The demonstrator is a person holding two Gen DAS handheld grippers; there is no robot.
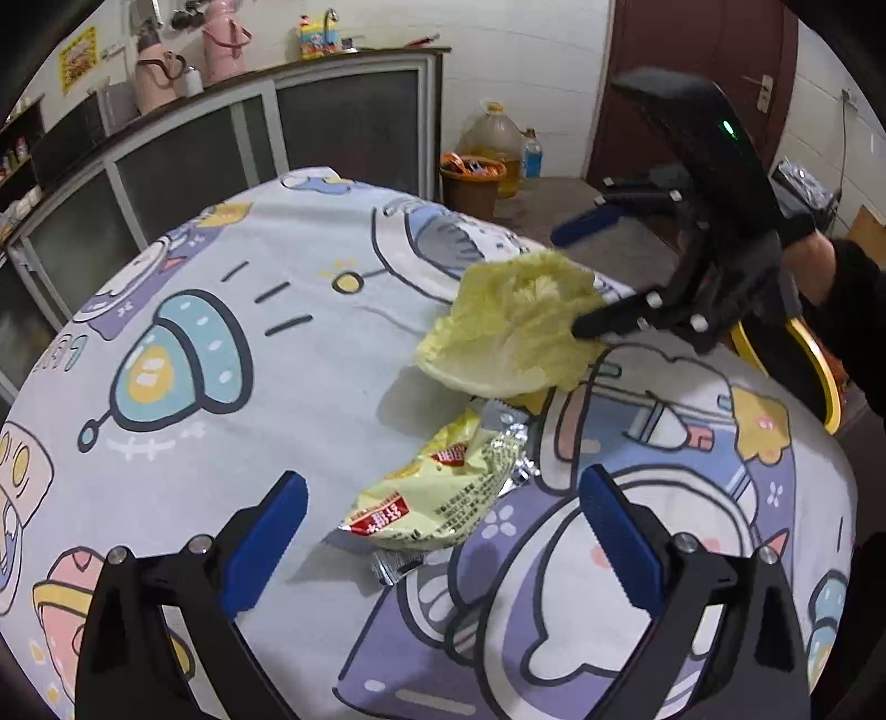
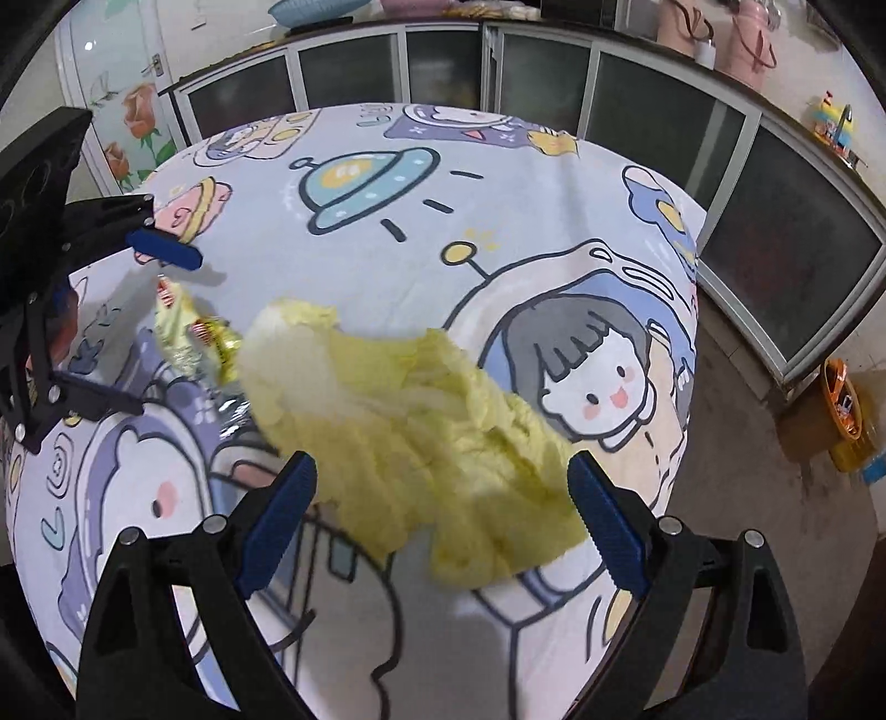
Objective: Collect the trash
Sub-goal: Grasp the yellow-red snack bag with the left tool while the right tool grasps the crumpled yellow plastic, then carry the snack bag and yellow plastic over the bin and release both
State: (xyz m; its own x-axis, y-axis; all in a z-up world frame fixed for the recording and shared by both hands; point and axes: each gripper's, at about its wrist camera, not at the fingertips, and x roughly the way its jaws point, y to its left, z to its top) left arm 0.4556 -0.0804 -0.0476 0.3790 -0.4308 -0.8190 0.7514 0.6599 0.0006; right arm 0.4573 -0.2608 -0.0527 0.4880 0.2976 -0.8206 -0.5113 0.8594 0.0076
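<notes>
Red-labelled snack wrapper (image 1: 437, 498) lies between the spread left tool (image 1: 443, 548) fingers.

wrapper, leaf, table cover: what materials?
Wrapper: thin printed plastic film, glossy, with a silvery foil-like inside at the torn crinkled edges.
Leaf: a real cabbage leaf by its look, pale yellow, ruffled, matte.
Cover: probably woven cloth, matte cartoon print with soft creases.

Home kitchen/dining room: round table with cartoon tablecloth (image 1: 310, 266) mid-frame, glass-door counter cabinets (image 1: 221, 160) upper left, pink thermos jugs (image 1: 224, 44) on top, cooking oil jug (image 1: 495, 141) on the floor by a door (image 1: 692, 55).
</notes>
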